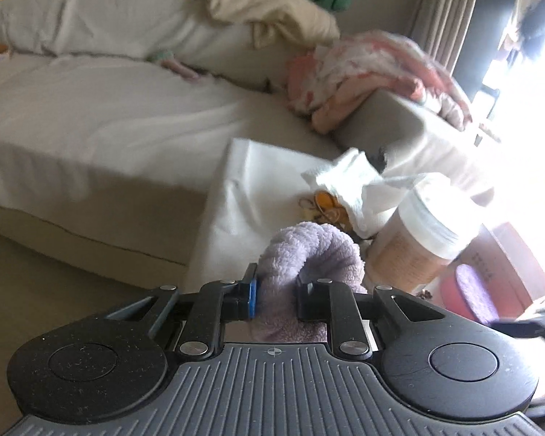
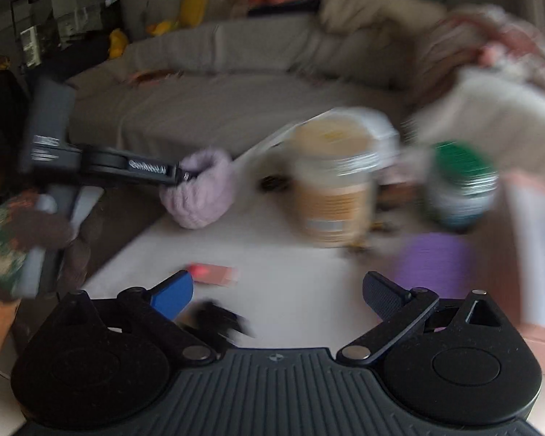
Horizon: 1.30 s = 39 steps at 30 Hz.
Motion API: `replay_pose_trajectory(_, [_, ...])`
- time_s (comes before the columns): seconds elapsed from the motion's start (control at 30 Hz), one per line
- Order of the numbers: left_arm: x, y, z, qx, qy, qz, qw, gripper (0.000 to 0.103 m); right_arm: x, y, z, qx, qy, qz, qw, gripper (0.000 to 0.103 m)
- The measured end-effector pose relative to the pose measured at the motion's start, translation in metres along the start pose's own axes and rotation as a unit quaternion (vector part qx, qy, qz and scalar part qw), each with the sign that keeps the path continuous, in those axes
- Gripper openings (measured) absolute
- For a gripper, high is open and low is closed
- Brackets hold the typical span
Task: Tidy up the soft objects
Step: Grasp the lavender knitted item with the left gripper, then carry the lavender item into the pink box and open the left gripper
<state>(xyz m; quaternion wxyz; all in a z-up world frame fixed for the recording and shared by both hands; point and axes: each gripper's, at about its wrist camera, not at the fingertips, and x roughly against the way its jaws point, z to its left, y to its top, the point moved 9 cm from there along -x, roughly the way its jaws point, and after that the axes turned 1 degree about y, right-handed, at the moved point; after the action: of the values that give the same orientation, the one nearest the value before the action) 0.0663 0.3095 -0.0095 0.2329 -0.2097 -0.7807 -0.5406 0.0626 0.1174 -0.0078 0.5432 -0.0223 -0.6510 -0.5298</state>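
The sofa [image 1: 91, 109] fills nine to twelve o'clock, open room for setting things down. The white worktop [image 2: 272, 247] is crowded from one to three o'clock by a jar [image 2: 330, 189]. The lilac fleece roll [image 1: 309, 254], light and squashy, sits above the worktop's edge, clamped mid-fold by the left tongs [image 1: 276, 298]. The right tongs [image 2: 278, 294] gape empty.

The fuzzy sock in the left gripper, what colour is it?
Pale lilac sock, clearest in the left wrist view.

Left gripper [image 1: 276, 296] clamped, right gripper [image 2: 278, 296] spread wide
A gloved hand [image 2: 36, 239] grips the left gripper's handle.
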Motion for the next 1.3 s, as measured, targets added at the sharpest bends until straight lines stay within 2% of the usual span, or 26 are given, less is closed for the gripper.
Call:
replay_pose_trajectory(0.13, [0.031,-0.001,0.016,0.026,0.003,-0.035,0.9990,0.022,-0.044,-0.005,0.027,0.010,-0.007,0.037,0.999,0.087])
replay_pose_trajectory(0.2, [0.041,-0.002,0.025,0.037,0.005,-0.042,0.9984,0.022,-0.048,-0.003,0.036,0.032,-0.027,0.020,0.999,0.084])
replay_pose_trajectory(0.27, [0.046,-0.003,0.031,0.045,0.007,-0.042,0.9981,0.022,-0.051,-0.006,0.042,0.054,-0.029,0.017,0.998,0.072])
replay_pose_trajectory(0.33, [0.049,-0.001,0.036,0.052,0.008,-0.041,0.9978,0.022,-0.050,-0.005,0.043,0.068,-0.036,0.010,0.997,0.052])
replay_pose_trajectory(0.43, [0.050,0.000,0.036,0.056,0.006,-0.039,0.9977,0.022,-0.040,-0.006,0.043,0.075,-0.031,0.001,0.997,0.051])
replay_pose_trajectory(0.57, [0.052,0.015,0.019,0.057,-0.008,-0.047,0.9972,0.022,-0.012,0.005,0.033,0.080,-0.023,-0.040,0.996,0.051])
replay_pose_trajectory(0.63, [0.055,0.033,-0.001,0.041,-0.016,-0.058,0.9973,0.022,0.014,0.019,0.022,0.073,-0.023,-0.074,0.994,0.051])
replay_pose_trajectory(0.73, [0.058,0.070,-0.049,0.005,-0.042,-0.080,0.9959,0.022,0.065,0.037,-0.011,0.066,-0.051,-0.132,0.988,0.051])
replay_pose_trajectory(0.83, [0.051,0.102,-0.111,-0.028,-0.083,-0.091,0.9920,0.022,0.117,0.048,-0.061,0.047,-0.108,-0.178,0.977,0.051])
replay_pose_trajectory(0.9, [0.039,0.119,-0.162,-0.050,-0.123,-0.090,0.9870,0.023,0.147,0.046,-0.103,0.025,-0.151,-0.202,0.967,0.051])
replay_pose_trajectory(1.0, [0.000,0.126,-0.248,-0.079,-0.191,-0.056,0.9768,0.023,0.170,0.033,-0.169,-0.018,-0.206,-0.195,0.959,0.052])
replay_pose_trajectory(1.07, [-0.036,0.114,-0.297,-0.083,-0.244,0.005,0.9662,0.027,0.174,0.015,-0.208,-0.052,-0.223,-0.176,0.957,0.057])
replay_pose_trajectory(1.1, [-0.059,0.102,-0.317,-0.076,-0.261,0.046,0.9613,0.029,0.177,0.004,-0.224,-0.073,-0.234,-0.173,0.954,0.065])
replay_pose_trajectory(1.13, [-0.083,0.087,-0.332,-0.069,-0.263,0.084,0.9586,0.029,0.178,-0.008,-0.235,-0.093,-0.237,-0.171,0.952,0.070])
replay_pose_trajectory(1.2, [-0.119,0.061,-0.347,-0.068,-0.241,0.125,0.9599,0.029,0.179,-0.031,-0.248,-0.122,-0.228,-0.165,0.952,0.070])
replay_pose_trajectory(1.3, [-0.139,0.044,-0.353,-0.076,-0.234,0.139,0.9591,0.029,0.184,-0.055,-0.251,-0.127,-0.231,-0.156,0.952,0.071])
